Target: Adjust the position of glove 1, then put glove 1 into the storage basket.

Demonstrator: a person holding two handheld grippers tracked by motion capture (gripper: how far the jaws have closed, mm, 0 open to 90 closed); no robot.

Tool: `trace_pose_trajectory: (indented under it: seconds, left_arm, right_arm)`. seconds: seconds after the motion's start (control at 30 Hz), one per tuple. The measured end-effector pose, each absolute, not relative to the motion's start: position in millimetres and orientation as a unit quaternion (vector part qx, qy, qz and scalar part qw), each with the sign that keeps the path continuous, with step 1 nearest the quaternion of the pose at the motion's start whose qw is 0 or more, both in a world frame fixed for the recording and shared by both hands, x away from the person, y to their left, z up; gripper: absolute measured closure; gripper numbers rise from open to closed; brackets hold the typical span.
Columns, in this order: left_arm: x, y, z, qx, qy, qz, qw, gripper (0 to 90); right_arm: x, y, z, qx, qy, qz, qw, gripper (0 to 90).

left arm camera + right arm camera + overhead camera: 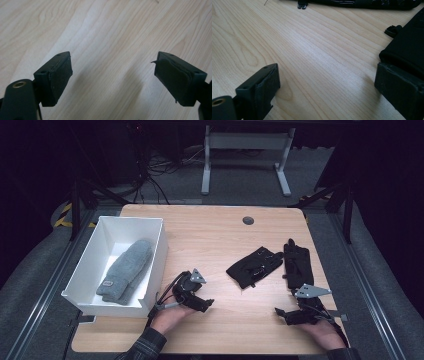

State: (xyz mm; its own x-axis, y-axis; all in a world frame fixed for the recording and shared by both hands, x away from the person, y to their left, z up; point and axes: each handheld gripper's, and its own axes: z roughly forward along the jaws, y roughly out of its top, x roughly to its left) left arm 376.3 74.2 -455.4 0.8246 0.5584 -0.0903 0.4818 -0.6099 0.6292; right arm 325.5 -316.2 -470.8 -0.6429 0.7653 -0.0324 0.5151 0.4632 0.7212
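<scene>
Tools first, nearest the front edge of the tabletop [220, 227]: left tool [204, 304] rests low over bare wood just right of the white bin's front corner, jaws spread wide with nothing between them; in the left gripper view the left tool [113, 72] frames only wood grain, and the pad on one jaw looks peeled at its edge. Right tool [281, 313] sits near the front right corner, jaws likewise wide and empty; in the right gripper view the right tool [327, 80] has one jaw just beside the cuff end of a black glove [409, 47]. That black glove [298, 265] lies flat along the right edge, fingers pointing to the far side. A second black glove [255, 266], crumpled, lies left of it toward the tabletop's middle, the two touching or nearly so; I cannot tell which. Judgement: both are light, limp fabric, not fragile; they will drape and fold when lifted, and thin cloth flat on wood may slip from the pads. Best hold is probably the thicker cuff hem or a raised fold of the crumpled one. Farther left, white bin [159, 251] at the left edge holds a grey knit mitten [126, 270].
</scene>
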Motion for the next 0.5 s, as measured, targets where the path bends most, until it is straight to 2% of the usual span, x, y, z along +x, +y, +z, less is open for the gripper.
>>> trace_pose_trajectory:
  seconds: [0.13, 0.27, 0.37, 0.4, 0.43, 0.5]
  left_arm:
    - [374, 75, -463, 0.904, 0.278, 0.053, 0.32, 11.1]
    - [371, 74, -466, 0.91, 0.26, 0.071, 0.314, 7.6]
    - [371, 77, -471, 0.91, 0.253, 0.078, 0.32, 0.9]
    - [371, 78, -472, 0.91, 0.249, 0.078, 0.323, 0.3]
    - [371, 80, -474, 0.906, 0.242, 0.077, 0.338, 0.0]
    - [371, 82, -476, 0.904, 0.238, 0.079, 0.347, 0.0]
  right_arm:
    - [326, -316, -470, 0.384, 0.838, 0.347, 0.176, 7.1]
    - [326, -314, -466, 0.374, 0.845, 0.342, 0.173, 16.5]
    - [325, -313, -463, 0.373, 0.844, 0.342, 0.179, 20.4]
    - [325, -314, -461, 0.372, 0.843, 0.344, 0.178, 23.4]
    - [324, -315, -456, 0.374, 0.838, 0.354, 0.184, 30.2]
    - [324, -315, -454, 0.374, 0.836, 0.356, 0.184, 32.7]
